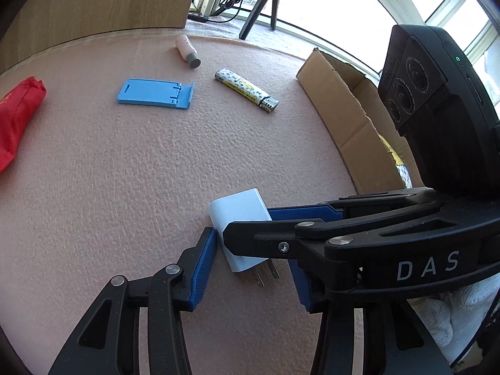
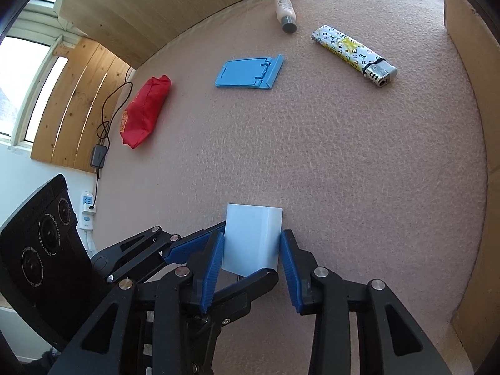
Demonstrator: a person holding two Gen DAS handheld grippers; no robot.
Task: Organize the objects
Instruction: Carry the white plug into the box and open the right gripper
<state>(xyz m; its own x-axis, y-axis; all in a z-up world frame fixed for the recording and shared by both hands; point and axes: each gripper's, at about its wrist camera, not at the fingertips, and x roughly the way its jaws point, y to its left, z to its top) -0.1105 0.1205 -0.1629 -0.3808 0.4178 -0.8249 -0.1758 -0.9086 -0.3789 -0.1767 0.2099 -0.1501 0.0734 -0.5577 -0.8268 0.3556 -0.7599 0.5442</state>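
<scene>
- Your right tool (image 2: 252, 251) brackets the white charger (image 2: 251, 239); its blue pads (image 2: 215, 259) stand close at both flanks of the body. Whether they press it or merely touch, I cannot tell.
- Your left tool (image 1: 254, 276) is spread wide. Its left pad (image 1: 202, 270) lies against the charger's (image 1: 239, 215) edge; the other pad sits beyond the prongs, partly hidden by the right tool's finger crossing in front.
- The charger sits on the pink surface (image 2: 343, 162), in the near middle, prongs toward you. Count: one.
- One blue phone stand (image 2: 248, 72), folded flat, lies farther out on the surface.
- One patterned lighter (image 2: 354, 54) lies to the right of the stand, apart from it.
- One small bottle with a grey cap (image 2: 285, 12) lies on its side beyond the lighter.
- One red pouch (image 2: 145, 109) rests at the left edge of the surface.
- One cardboard box (image 1: 353, 115), open, stands at the right edge; its contents are mostly hidden.
- A white-gloved hand (image 1: 447, 315) shows beneath the right tool in the left wrist view.
</scene>
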